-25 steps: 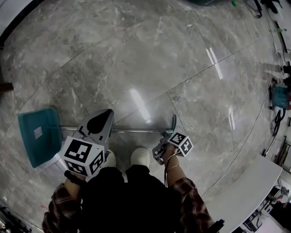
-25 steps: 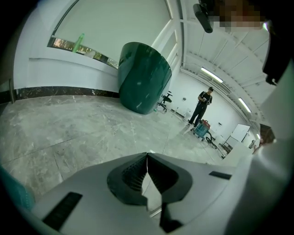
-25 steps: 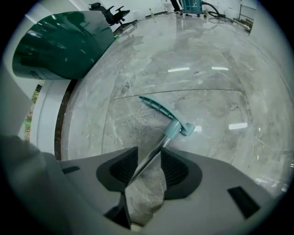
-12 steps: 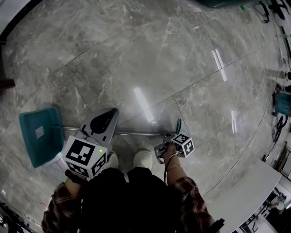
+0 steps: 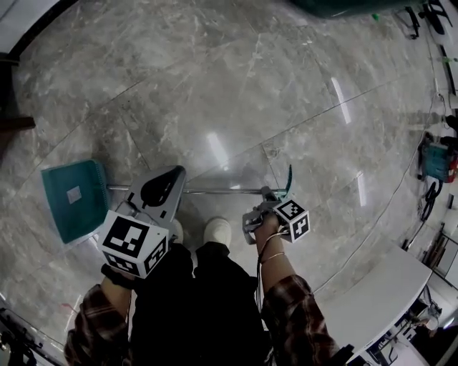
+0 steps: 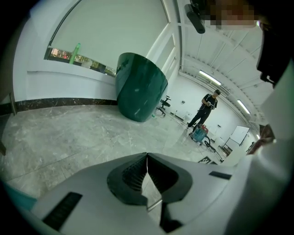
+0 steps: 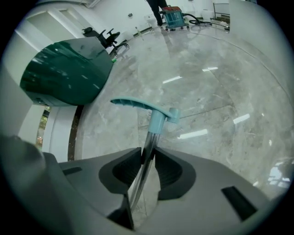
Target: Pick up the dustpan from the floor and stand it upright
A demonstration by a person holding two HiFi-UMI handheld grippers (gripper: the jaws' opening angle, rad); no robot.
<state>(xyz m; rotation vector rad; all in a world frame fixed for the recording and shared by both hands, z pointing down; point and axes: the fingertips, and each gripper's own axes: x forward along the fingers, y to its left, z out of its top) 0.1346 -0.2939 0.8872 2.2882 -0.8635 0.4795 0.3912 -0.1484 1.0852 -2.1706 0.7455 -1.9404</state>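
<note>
Head view: on the grey marble floor, well clear of its dark upper-left edge, the dustpan stretches across just ahead of the person's white shoes. Its teal pan is at the left, and its metal pole runs level towards the right. Whether the pan touches the floor I cannot tell.

The left gripper sits over the pole just right of the pan and hides that stretch of it. In the left gripper view its jaw tips are together. A short silver piece of pole shows through the gap behind them, and I cannot tell whether the jaws bear on it.

The right gripper is at the far end of the pole, just short of the teal handle. In the right gripper view its jaws are closing with the pole between them, and the pads lie against both sides of it. The handle juts out just past the tips.

A big dark-green tub stands at the floor's top edge. A teal machine is by the right edge, and a white table is at the lower right corner. In the left gripper view a person stands far off beside that machine.
</note>
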